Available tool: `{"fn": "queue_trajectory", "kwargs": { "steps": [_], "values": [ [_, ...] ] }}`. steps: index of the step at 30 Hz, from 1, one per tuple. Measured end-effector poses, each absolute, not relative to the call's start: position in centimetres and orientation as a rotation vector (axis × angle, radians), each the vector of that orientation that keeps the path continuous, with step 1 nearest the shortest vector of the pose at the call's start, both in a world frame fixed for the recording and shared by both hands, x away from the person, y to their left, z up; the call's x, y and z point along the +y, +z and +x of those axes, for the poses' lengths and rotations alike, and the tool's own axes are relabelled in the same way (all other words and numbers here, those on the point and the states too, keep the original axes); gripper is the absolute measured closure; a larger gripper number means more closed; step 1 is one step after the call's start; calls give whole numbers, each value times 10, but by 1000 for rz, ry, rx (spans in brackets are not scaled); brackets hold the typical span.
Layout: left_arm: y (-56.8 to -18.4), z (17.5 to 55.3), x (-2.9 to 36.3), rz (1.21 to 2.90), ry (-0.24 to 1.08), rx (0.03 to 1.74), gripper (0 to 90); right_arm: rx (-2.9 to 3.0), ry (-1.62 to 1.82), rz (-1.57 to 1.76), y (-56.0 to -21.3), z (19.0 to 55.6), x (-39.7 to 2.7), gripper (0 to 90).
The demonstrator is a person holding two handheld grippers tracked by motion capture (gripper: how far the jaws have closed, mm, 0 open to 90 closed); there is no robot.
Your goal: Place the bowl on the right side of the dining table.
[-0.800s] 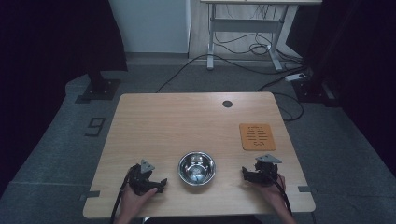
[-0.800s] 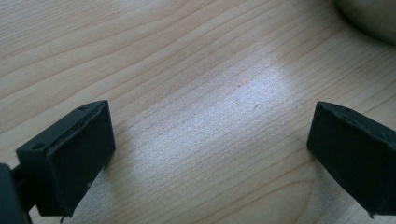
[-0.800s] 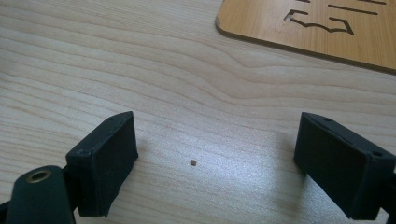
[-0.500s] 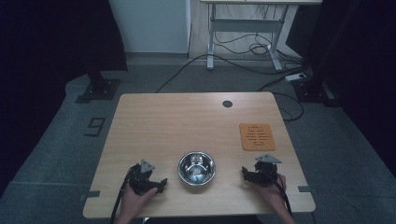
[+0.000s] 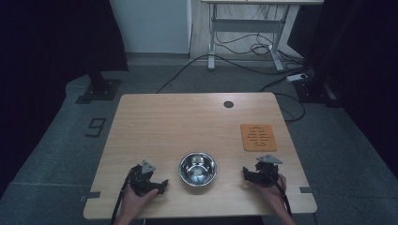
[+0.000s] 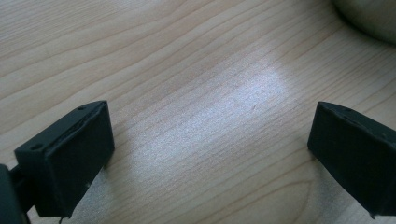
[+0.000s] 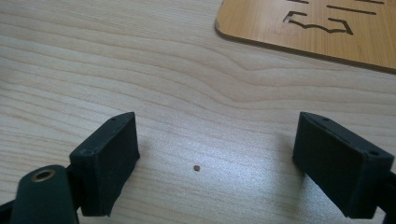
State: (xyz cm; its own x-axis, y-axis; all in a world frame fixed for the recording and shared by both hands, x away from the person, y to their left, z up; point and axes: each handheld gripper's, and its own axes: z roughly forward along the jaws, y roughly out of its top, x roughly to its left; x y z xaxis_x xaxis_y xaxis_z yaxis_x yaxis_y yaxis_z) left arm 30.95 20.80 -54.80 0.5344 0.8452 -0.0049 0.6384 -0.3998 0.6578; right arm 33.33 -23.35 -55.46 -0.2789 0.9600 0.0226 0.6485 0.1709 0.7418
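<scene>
With the left tongs (image 5: 162, 183) and right tongs (image 5: 246, 172) both wide open and empty, flanking the steel bowl (image 5: 197, 168) near the surface's (image 5: 187, 122) front edge, its seemingly slick rim could skid sideways if pinched unevenly.

Bowl (image 5: 197, 168) between left gripper (image 5: 152, 185) and right gripper (image 5: 256, 174) on table (image 5: 187, 122)

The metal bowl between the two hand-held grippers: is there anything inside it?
The metal bowl looks empty in the high view: only shiny reflections on its floor and inner wall. The near inner wall is hidden by the rim, so something small lying there cannot be ruled out.
</scene>
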Motion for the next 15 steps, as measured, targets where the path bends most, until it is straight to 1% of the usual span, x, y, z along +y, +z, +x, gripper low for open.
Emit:
{"fn": "queue_trajectory", "kwargs": {
  "steps": [6,15],
  "values": [
    [-548,310,208,2166,443,1196,0,1982,968,1547,-551,332,-239,149],
    [-548,310,208,2167,443,1195,0,1944,1061,1538,-533,329,-238,149]
  ]
}}
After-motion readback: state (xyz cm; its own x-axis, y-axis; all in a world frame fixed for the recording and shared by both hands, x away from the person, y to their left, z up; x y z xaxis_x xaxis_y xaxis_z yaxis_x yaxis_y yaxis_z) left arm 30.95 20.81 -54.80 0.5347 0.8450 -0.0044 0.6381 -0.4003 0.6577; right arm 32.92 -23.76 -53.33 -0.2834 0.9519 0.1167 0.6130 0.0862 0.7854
